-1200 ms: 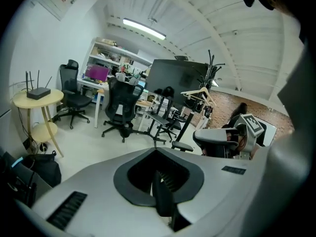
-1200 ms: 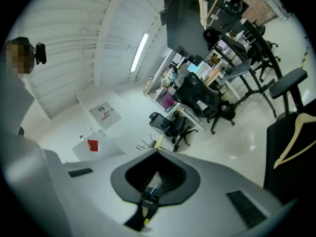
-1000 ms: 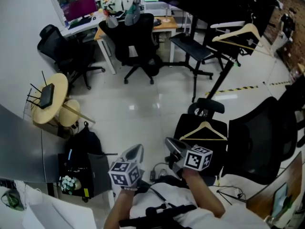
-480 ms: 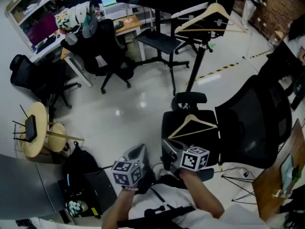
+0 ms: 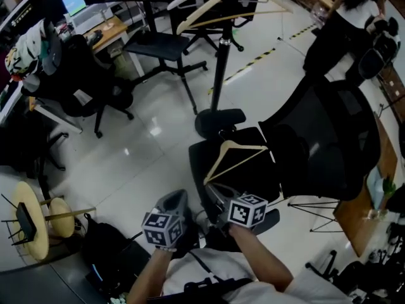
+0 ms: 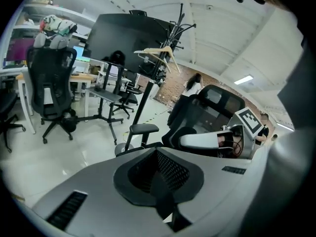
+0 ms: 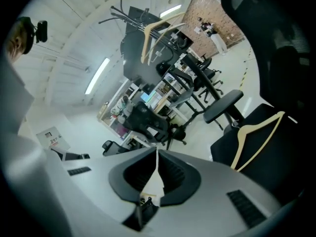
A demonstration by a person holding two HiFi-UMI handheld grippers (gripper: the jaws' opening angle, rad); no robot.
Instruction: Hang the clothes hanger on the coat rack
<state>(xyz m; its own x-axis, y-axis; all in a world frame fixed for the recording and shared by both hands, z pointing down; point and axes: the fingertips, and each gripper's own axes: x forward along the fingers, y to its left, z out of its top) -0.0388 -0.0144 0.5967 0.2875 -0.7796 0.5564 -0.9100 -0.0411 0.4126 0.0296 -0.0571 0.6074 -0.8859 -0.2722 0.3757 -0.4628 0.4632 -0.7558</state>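
Note:
A pale wooden clothes hanger (image 5: pixel 239 156) lies flat on the seat of a black office chair (image 5: pixel 209 170), and also shows in the right gripper view (image 7: pixel 256 132). Behind it stands the black coat rack (image 5: pixel 220 62), with another wooden hanger (image 5: pixel 231 8) hung near its top. My right gripper (image 5: pixel 218 194) hovers just short of the seat's near edge. Its jaws (image 7: pixel 157 152) stand a thin crack apart with nothing between them. My left gripper (image 5: pixel 176 202) is beside it on the left, jaws (image 6: pixel 157 151) shut and empty.
A large black mesh chair (image 5: pixel 329 132) stands right of the seat. More office chairs (image 5: pixel 158 46) and desks fill the far left, and a person (image 5: pixel 351 24) is at the far right. A round wooden stool (image 5: pixel 28 223) and a dark bag (image 5: pixel 111 252) sit at the near left.
The head view has swung right, so the coat rack and the seat with the hanger now sit near the middle. Both grippers have moved forward and down, closer to the seat.

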